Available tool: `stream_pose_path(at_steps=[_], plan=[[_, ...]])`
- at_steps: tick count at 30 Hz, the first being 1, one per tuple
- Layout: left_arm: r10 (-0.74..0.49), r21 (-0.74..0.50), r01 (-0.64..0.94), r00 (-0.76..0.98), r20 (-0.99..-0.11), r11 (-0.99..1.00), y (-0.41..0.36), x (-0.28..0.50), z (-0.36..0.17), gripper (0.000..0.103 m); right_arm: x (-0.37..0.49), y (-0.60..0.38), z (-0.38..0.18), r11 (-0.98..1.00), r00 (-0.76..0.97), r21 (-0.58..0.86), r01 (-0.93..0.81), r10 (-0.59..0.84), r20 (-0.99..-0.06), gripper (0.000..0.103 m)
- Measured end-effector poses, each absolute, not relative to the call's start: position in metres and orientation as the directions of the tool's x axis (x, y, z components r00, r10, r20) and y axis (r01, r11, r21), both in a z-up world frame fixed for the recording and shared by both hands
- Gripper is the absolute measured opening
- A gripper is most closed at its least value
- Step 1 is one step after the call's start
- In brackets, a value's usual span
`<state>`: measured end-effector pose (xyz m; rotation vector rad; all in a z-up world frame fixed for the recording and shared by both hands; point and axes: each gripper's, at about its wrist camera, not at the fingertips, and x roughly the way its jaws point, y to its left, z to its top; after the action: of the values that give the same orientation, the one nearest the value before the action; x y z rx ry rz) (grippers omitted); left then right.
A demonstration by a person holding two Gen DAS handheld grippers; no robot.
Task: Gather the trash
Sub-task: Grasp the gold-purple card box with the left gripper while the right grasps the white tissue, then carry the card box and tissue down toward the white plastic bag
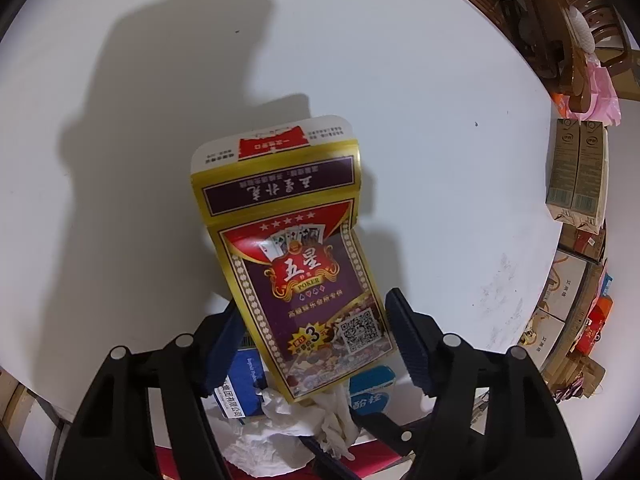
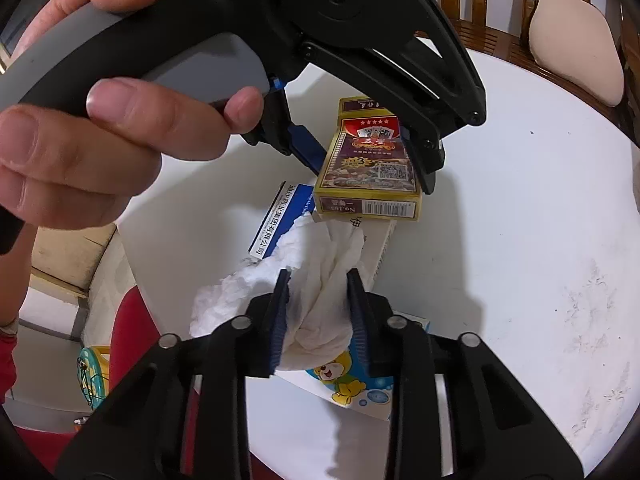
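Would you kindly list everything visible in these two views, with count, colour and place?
Playing card box: one, gold, purple and red, between the left claw's fingers, flap open.
Tissue: one, white, crumpled, pinched in the right claw, over the flat boxes.
Blue and white box: one, flat on the table beneath the tissue.
Cartoon box: one, white with a yellow figure, under the right claw.
Table: one, white, round, scuffed.
Wooden chair: one, brown, cream cushion, behind the table.
Cartons: two, tan, beyond the table edge.
Left claw: black, blue pads.
Right claw: black, blue pads.
Hand: one, holding the left claw's handle.
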<state>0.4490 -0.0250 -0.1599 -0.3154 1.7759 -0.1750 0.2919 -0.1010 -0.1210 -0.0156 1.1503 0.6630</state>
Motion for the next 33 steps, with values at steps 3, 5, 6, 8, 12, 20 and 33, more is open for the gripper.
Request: stream_pose_path(at_steps=[3, 5, 6, 8, 12, 20, 33], plan=[[-0.293, -0.279, -0.098, -0.189, -0.937, 0.955, -0.026, 0.447, -0.156, 0.064, 0.293, -0.103, -0.117, 0.812, 0.246, 0.327, -0.483, 0.485, -0.839, 0.021], [-0.292, -0.280, -0.087, -0.179, -0.940, 0.956, -0.023, 0.446, -0.154, 0.062, 0.292, -0.107, -0.113, 0.816, 0.257, 0.328, -0.476, 0.486, -0.835, 0.020], [-0.293, -0.282, -0.082, -0.175, -0.940, 0.956, -0.025, 0.443, -0.153, 0.061, 0.292, -0.111, -0.112, 0.818, 0.265, 0.327, -0.472, 0.486, -0.833, 0.020], [-0.299, -0.288, -0.082, -0.172, -0.939, 0.954, -0.024, 0.442, -0.152, 0.060, 0.291, -0.115, -0.108, 0.828, 0.283, 0.311, -0.467, 0.473, -0.834, 0.020], [-0.306, -0.297, -0.078, -0.160, -0.938, 0.952, -0.019, 0.442, -0.151, 0.059, 0.286, -0.120, -0.102, 0.837, 0.299, 0.296, -0.461, 0.460, -0.836, 0.020], [-0.313, -0.309, -0.048, -0.111, -0.943, 0.950, -0.010, 0.442, -0.135, 0.057, 0.274, -0.138, -0.093, 0.858, 0.329, 0.277, -0.432, 0.436, -0.838, 0.020], [-0.264, -0.256, 0.108, 0.067, -0.962, 0.961, -0.007, 0.404, -0.077, 0.057, 0.267, -0.195, -0.037, 0.948, 0.502, 0.122, -0.293, 0.262, -0.824, 0.020]])
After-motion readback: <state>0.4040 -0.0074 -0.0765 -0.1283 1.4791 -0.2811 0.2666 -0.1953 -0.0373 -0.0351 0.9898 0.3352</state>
